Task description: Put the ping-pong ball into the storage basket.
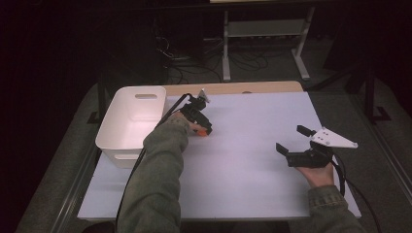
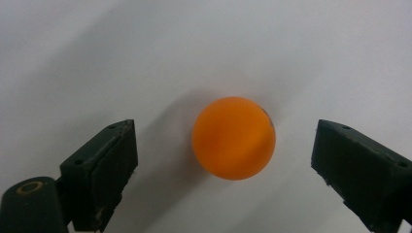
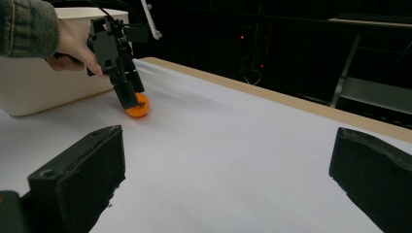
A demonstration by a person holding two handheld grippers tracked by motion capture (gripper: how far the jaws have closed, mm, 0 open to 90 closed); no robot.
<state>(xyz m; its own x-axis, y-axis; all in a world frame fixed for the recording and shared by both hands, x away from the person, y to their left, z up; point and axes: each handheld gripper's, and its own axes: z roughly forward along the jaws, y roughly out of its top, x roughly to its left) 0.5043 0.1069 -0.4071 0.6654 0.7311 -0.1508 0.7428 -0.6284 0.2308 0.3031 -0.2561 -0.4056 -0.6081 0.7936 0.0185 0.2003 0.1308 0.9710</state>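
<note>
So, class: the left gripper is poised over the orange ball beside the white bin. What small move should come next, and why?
Probably close the jaws. In the left gripper view the orange ball sits on the table between the left gripper's open jaws, with a gap on each side. The white bin stands just beside it.

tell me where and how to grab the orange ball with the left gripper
Grip the ball across its widest middle, coming straight down from above, probably. It is round and smooth, resting free on the white table, so pads above or below centre would likely squeeze it out. The left gripper already straddles it, pads apart from it on both sides.
</note>
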